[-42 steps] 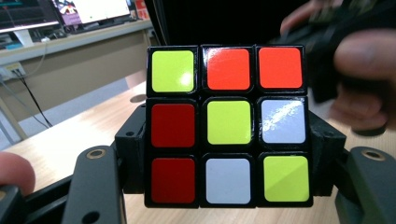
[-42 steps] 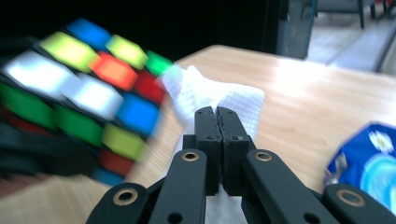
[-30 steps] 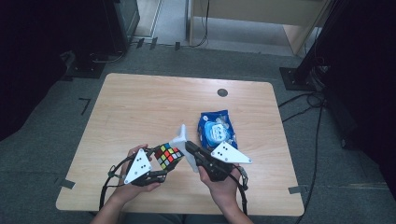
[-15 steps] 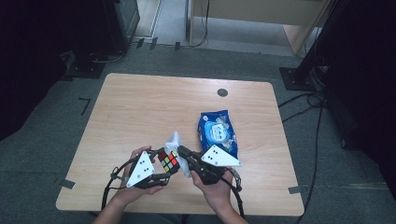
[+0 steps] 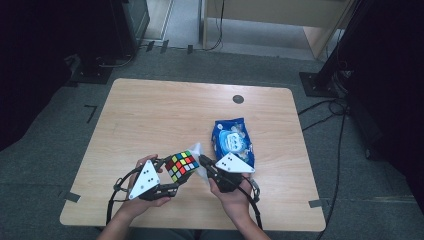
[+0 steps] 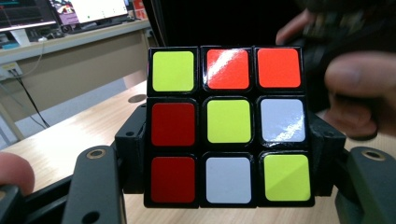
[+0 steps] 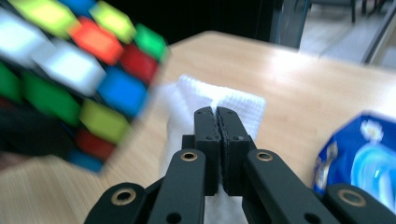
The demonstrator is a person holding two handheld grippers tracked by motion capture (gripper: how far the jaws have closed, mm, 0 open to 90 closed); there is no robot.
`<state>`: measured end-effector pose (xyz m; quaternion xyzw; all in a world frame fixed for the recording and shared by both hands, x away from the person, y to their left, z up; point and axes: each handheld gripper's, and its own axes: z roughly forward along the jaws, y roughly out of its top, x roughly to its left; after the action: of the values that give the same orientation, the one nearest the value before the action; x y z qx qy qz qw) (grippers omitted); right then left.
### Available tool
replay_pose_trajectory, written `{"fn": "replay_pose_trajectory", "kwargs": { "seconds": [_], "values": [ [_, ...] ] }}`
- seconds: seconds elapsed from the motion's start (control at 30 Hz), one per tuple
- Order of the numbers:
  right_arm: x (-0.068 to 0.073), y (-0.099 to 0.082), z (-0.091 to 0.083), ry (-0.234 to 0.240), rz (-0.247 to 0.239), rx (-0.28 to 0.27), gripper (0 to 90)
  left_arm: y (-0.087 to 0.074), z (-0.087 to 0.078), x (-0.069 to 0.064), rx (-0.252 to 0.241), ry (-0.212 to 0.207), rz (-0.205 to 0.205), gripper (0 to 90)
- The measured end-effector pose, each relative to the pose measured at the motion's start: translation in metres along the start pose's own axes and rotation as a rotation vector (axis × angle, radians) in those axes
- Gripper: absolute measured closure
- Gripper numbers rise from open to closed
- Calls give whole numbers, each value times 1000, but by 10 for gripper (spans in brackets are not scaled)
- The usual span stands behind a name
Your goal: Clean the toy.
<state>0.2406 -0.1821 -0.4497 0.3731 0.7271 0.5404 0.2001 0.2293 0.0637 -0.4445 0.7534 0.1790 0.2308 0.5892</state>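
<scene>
My left gripper (image 5: 176, 174) is shut on a scrambled Rubik's cube (image 5: 181, 166) and holds it above the table's near edge. In the left gripper view the cube (image 6: 227, 128) sits between the two black jaws, showing red, yellow, white and orange stickers. My right gripper (image 5: 203, 161) is shut on a white wipe (image 5: 197, 149), right beside the cube. In the right gripper view its jaws (image 7: 217, 112) pinch the wipe (image 7: 243, 105) together, with the blurred cube (image 7: 70, 70) close at the upper left.
A blue wipe packet (image 5: 232, 141) lies on the wooden table (image 5: 150, 110) just beyond my right hand; it also appears as the packet (image 7: 359, 158). A round dark cable hole (image 5: 238, 99) sits near the far edge. Cables and stands lie on the floor around the table.
My right gripper has come down and a little left with the wipe, closer to the cube. The left gripper and cube have barely moved.
</scene>
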Motion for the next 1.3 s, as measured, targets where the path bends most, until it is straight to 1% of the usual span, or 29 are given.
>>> {"fn": "replay_pose_trajectory", "kwargs": {
  "seconds": [0.1, 0.17, 0.2, 0.27, 0.3, 0.33, 0.37, 0.4, 0.43, 0.5, 0.57, 0.7, 0.77, 0.83, 0.87, 0.9, 0.93, 0.97, 1.0, 1.03, 1.07, 1.1, 1.2, 1.23, 1.27, 1.3],
  "values": [
    [-3, -6, 7, -2, 15, 38, 890, -4, -3, 9, 13, 24, -8, 343],
    [-4, -8, 9, -3, 11, 51, 888, -8, -4, 13, 19, 39, -22, 343],
    [-4, -8, 9, -3, 11, 51, 888, -8, -4, 13, 19, 39, -22, 343],
    [-5, -12, 13, -5, 7, 66, 876, -9, -5, 18, 19, 50, -33, 343],
    [-6, -13, 14, -5, 12, 71, 854, -9, -6, 19, 19, 53, -33, 343],
    [-7, -14, 15, -9, 10, 70, 797, -9, -6, 19, 19, 53, -33, 342],
    [-8, -14, 16, -17, 6, 68, 717, -10, -6, 19, 18, 57, -35, 343],
    [-9, -14, 17, -25, 14, 65, 668, -10, -6, 20, 19, 57, -37, 343],
    [-10, -14, 16, -29, 23, 59, 642, -10, -6, 20, 19, 58, -37, 343],
    [-12, -10, 13, -16, 43, 31, 588, -11, -6, 21, 22, 62, -35, 343],
    [-12, -4, 7, -5, 66, 0, 564, -11, -5, 21, 25, 62, -38, 343],
    [-7, 10, -4, 52, 118, -66, 497, -13, -3, 20, 32, 65, -36, 343],
    [-2, 15, -7, 84, 139, -80, 425, -14, -2, 18, 34, 69, -40, 342],
    [3, 19, -8, 121, 177, -77, 367, -15, 0, 16, 40, 73, -38, 343],
    [3, 19, -8, 121, 177, -77, 367, -15, 0, 16, 40, 73, -38, 342],
    [8, 22, -8, 139, 215, -69, 298, -16, 4, 14, 43, 78, -35, 342],
    [8, 22, -8, 139, 215, -69, 298, -16, 4, 14, 43, 78, -35, 342],
    [11, 23, -7, 145, 234, -61, 266, -16, 5, 12, 44, 85, -32, 342],
    [14, 24, -6, 170, 274, -47, 221, -17, 8, 8, 37, 102, -26, 343],
    [16, 24, -4, 179, 294, -41, 201, -17, 8, 8, 37, 102, -26, 342],
    [16, 24, -4, 179, 294, -41, 201, -17, 9, 6, 39, 102, -22, 342],
    [18, 22, -1, 178, 332, -30, 188, -17, 11, 2, 36, 109, -7, 343],
    [16, 19, 5, 173, 374, -10, 188, -15, 12, -2, 29, 113, -1, 342],
    [16, 17, 7, 173, 388, 5, 190, -14, 13, -5, 19, 115, 1, 342],
    [16, 15, 8, 178, 400, 14, 196, -13, 13, -7, 16, 112, 1, 342],
    [15, 13, 10, 192, 417, 22, 205, -13, 14, -8, 17, 114, 10, 342]
  ]
}}
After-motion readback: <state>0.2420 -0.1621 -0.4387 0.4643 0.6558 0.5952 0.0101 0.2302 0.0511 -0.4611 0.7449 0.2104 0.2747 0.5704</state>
